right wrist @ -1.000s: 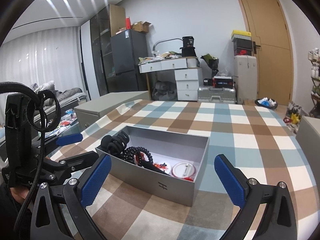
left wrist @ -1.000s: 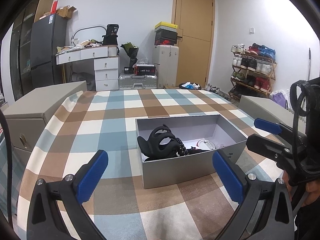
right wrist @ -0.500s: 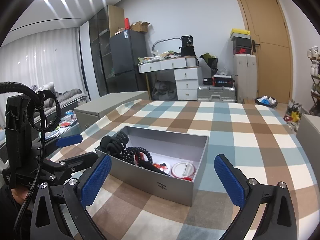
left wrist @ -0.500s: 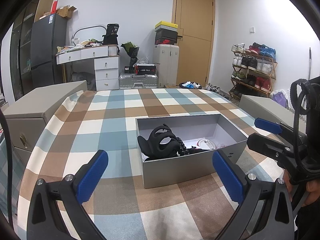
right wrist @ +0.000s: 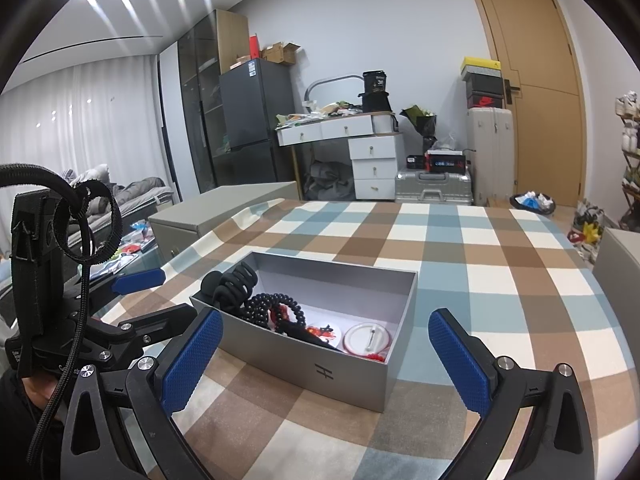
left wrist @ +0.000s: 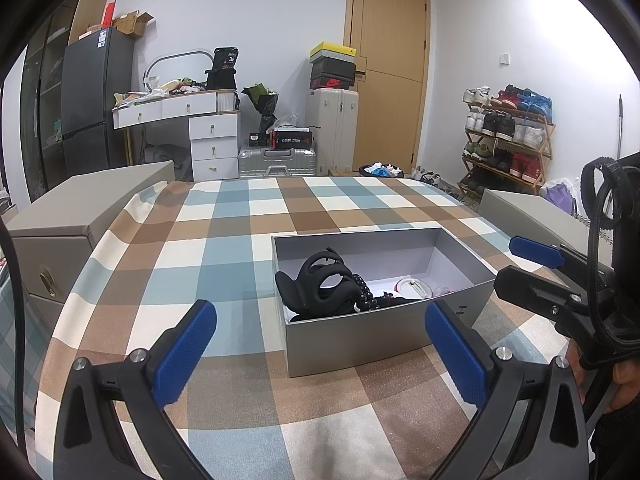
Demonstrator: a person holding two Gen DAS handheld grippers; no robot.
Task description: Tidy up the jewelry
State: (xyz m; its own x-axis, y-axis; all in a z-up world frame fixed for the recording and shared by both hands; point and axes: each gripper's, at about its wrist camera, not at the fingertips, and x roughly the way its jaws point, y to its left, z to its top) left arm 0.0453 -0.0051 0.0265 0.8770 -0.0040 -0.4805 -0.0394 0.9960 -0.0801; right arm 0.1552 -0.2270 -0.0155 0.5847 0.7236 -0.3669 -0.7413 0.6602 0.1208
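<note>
An open grey box (left wrist: 360, 330) (right wrist: 280, 354) sits on the checked tablecloth. Inside lie a black hair claw (left wrist: 320, 284) (right wrist: 230, 284), a black bead bracelet (left wrist: 366, 294) (right wrist: 272, 306), a round white badge (left wrist: 414, 287) (right wrist: 370, 338) and small red pieces (right wrist: 320, 332). My left gripper (left wrist: 320, 354) is open, just short of the box's near wall. My right gripper (right wrist: 326, 354) is also open, facing the box from the other side. Each gripper shows in the other's view, with nothing between the fingers.
The checked table (left wrist: 224, 248) has bare cloth to the left of and beyond the box. Grey cabinets (left wrist: 80, 216) (left wrist: 532, 210) stand at both table sides. Further back are a white dresser (left wrist: 200, 136), a suitcase (left wrist: 332, 128), a door and a shoe rack (left wrist: 508, 136).
The right wrist view has crept slightly closer to the box. The left gripper and the box contents look unmoved.
</note>
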